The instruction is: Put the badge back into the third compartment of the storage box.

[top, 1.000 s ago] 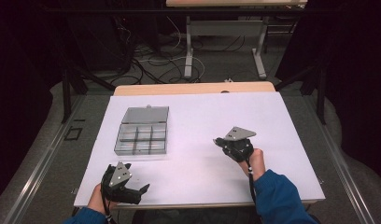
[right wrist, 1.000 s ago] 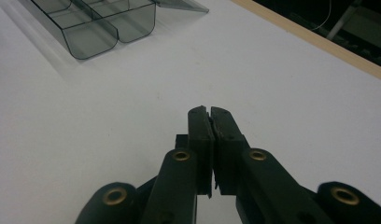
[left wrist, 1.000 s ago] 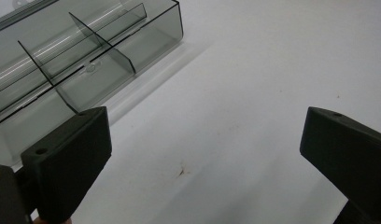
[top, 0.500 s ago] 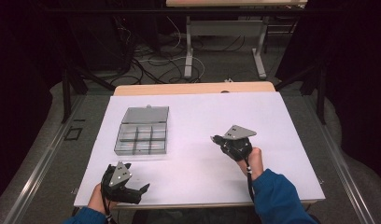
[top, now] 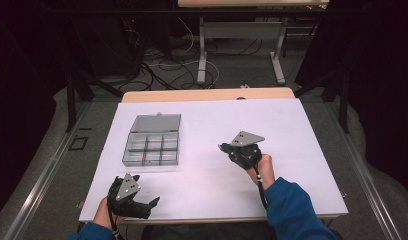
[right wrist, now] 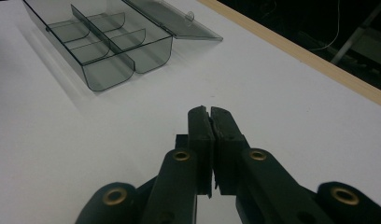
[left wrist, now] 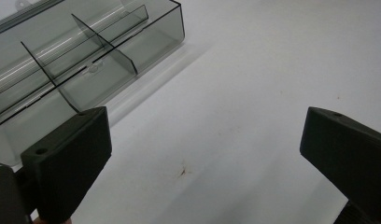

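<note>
1. Clear compartment box [top: 153,145] sits on the left-centre of the white table [top: 302,130], lid [top: 156,123] flipped open and lying flat on its far side, so the compartments are reachable from above
2. Compartments look empty in both gripper views; dividers [right wrist: 93,35] visible, nothing inside that I can make out
3. Left gripper [top: 151,204] rests near the front-left table edge, just in front of the box; its jaws are wide apart with nothing between them, bare table under them in the left gripper view
4. Box corner [left wrist: 177,21] is up and left of that jaw gap, near but apart, no contact; reads as parked ready, aimed roughly past the box's near end
5. Right gripper [top: 223,147] is held mid-table to the right of the box, nose turned toward it; jaws pressed together on nothing, tips [right wrist: 209,112] meeting over bare table
6. Right gripper is well apart from the box, nothing carried; closed jaws probably suit a push or a nudge on box or lid rather than a pick, but that's a guess
7. No loose items on the table that I can see, so the box itself is likely what gets handled
</note>
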The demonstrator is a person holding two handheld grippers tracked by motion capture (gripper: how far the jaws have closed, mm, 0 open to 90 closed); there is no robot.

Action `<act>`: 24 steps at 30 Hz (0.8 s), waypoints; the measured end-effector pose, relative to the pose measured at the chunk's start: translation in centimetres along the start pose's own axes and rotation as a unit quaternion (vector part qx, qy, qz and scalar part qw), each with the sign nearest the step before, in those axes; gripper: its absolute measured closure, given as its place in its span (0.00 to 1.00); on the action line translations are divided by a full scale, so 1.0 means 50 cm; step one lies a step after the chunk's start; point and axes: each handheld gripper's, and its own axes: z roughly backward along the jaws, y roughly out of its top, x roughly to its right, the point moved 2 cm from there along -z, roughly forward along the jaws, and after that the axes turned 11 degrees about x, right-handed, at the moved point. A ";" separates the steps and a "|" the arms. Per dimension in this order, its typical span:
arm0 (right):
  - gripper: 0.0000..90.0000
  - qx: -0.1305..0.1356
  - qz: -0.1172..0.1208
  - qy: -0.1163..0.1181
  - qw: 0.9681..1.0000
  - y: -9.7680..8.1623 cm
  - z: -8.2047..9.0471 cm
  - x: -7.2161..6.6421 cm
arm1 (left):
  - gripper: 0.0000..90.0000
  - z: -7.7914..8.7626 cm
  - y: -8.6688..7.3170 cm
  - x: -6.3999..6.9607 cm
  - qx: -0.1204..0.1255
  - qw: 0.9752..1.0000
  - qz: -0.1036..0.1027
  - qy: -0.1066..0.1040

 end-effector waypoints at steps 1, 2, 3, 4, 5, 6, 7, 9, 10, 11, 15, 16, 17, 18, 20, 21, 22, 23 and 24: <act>0.98 0.000 -0.001 0.000 1.000 0.000 -0.002 0.000 | 0.02 0.000 0.000 0.000 0.000 1.000 0.000 0.000; 0.98 0.000 -0.001 0.000 1.000 0.000 -0.002 0.000 | 0.02 -0.001 0.000 0.001 0.004 1.000 0.000 0.002; 0.98 0.000 -0.001 -0.001 1.000 0.000 -0.004 0.000 | 0.02 0.000 0.000 0.000 0.001 1.000 0.000 0.001; 0.98 -0.001 -0.001 -0.002 1.000 0.000 -0.007 0.000 | 0.02 -0.001 0.000 0.001 0.004 1.000 0.000 0.001; 0.98 0.000 -0.001 -0.001 1.000 0.001 -0.009 0.000 | 0.02 -0.001 0.000 0.000 0.004 1.000 0.000 0.001; 0.98 0.000 -0.001 -0.001 1.000 0.001 -0.009 0.000 | 0.02 -0.001 0.000 0.000 0.005 1.000 0.001 0.002; 0.98 -0.003 -0.005 0.004 1.000 0.003 -0.012 -0.001 | 0.02 -0.001 0.000 0.000 0.005 1.000 0.001 0.002; 0.98 0.001 -0.001 0.006 1.000 0.005 -0.013 0.000 | 0.02 -0.001 0.000 0.000 0.006 1.000 0.001 0.003; 0.98 0.002 -0.003 0.008 1.000 0.009 -0.017 -0.002 | 0.02 -0.001 0.000 0.000 0.005 1.000 0.001 0.003; 0.98 0.002 -0.003 0.008 1.000 0.009 -0.017 -0.002 | 0.02 -0.001 0.000 0.000 0.005 1.000 0.001 0.003; 0.98 0.001 0.001 0.014 1.000 0.013 -0.030 -0.009 | 0.02 0.001 0.001 0.001 0.002 1.000 0.004 0.002; 0.98 0.000 0.005 0.014 1.000 0.014 -0.032 -0.010 | 0.02 0.001 0.001 0.001 0.002 1.000 0.003 0.003; 0.98 0.000 0.005 0.014 1.000 0.014 -0.032 -0.010 | 0.02 0.001 0.001 0.001 0.003 1.000 0.003 0.003; 0.98 -0.003 0.006 0.020 1.000 0.013 -0.037 -0.013 | 0.02 0.001 0.001 0.001 0.004 1.000 0.003 0.003; 0.98 -0.004 0.009 0.021 1.000 0.012 -0.040 -0.013 | 0.02 0.001 0.001 0.002 0.003 1.000 0.003 0.003; 0.98 -0.006 0.008 0.020 1.000 0.013 -0.041 -0.013 | 0.02 0.000 0.001 0.001 0.004 1.000 0.003 0.003; 0.98 -0.006 0.006 0.023 1.000 0.016 -0.045 -0.012 | 0.02 0.000 0.001 0.001 0.004 1.000 0.003 0.002; 0.98 -0.006 0.006 0.023 1.000 0.016 -0.045 -0.012 | 0.02 0.000 0.001 0.001 0.005 1.000 0.003 0.003; 0.98 -0.005 0.006 0.024 1.000 0.018 -0.046 -0.013 | 0.02 0.000 0.001 0.000 0.005 1.000 0.003 0.003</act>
